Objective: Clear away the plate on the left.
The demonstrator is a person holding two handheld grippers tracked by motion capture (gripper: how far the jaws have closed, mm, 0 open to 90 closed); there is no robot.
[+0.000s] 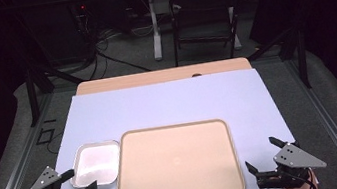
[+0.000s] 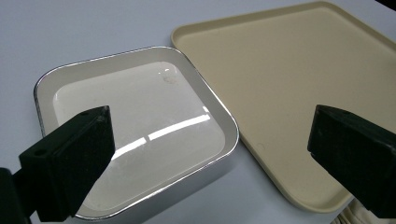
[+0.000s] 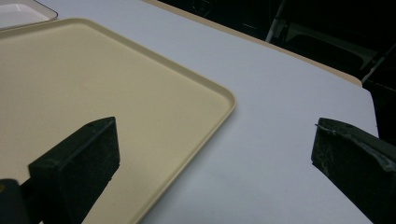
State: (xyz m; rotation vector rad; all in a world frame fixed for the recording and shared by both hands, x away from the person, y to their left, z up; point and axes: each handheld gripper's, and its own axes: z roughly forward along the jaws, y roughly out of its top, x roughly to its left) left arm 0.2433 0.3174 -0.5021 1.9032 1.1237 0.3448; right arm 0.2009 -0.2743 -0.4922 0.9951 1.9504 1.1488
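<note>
A: Where is the white dish (image 1: 95,164) in the high view?

B: Lower left of the frame, on the pale sheet (image 1: 168,104) over the table; its right wall lies just beside the beige tray (image 1: 177,163), which takes the lower middle.

A: And the left gripper (image 1: 81,180)?

B: At the bottom left corner, just off the dish's near left edge; its jaws stand wide apart with nothing between them; one tip lies close to the dish's near rim, though whether it touches I cannot tell.

A: What does the left gripper view add?

B: The dish (image 2: 135,126) sits at centre left, the tray (image 2: 289,93) to the upper right.

A: The right gripper (image 1: 262,154)?

B: Bottom right corner, beside the tray's right edge; jaws also spread, holding nothing; in its own view the tray (image 3: 93,88) fills the left, its corner between the jaws.
</note>
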